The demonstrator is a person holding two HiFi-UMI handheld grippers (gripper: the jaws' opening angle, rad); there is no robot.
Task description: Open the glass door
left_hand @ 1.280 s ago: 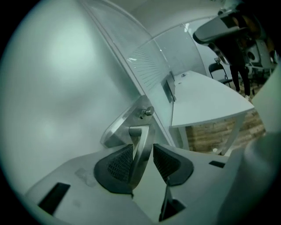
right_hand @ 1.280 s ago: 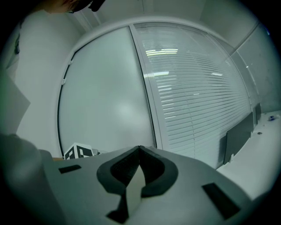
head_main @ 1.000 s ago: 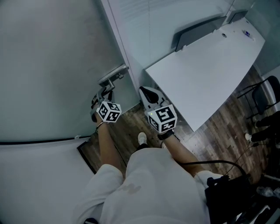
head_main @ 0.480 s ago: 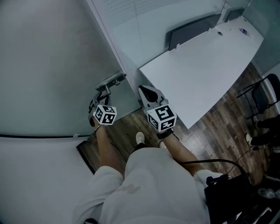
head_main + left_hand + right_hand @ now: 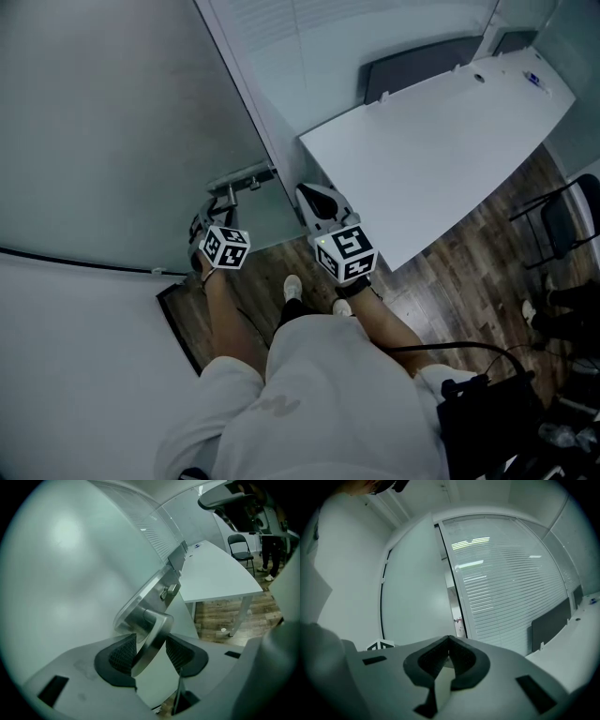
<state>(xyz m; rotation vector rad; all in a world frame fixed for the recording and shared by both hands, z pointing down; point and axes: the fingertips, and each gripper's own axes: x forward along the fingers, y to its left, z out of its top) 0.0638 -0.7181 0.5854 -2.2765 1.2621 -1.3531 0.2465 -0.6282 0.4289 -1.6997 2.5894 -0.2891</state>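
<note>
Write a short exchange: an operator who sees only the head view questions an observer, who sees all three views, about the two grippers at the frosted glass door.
Operator: Is the left gripper clamped on the brushed-metal lever handle?
Observer: No. In the left gripper view the handle stands between its black ribbed pads, but the jaws have just been opening and there is a gap between the handle and one pad.
Operator: Is the right gripper carrying anything?
Observer: No. The right gripper view shows its jaws together with nothing between them, pointing towards the frosted glass door.
</note>
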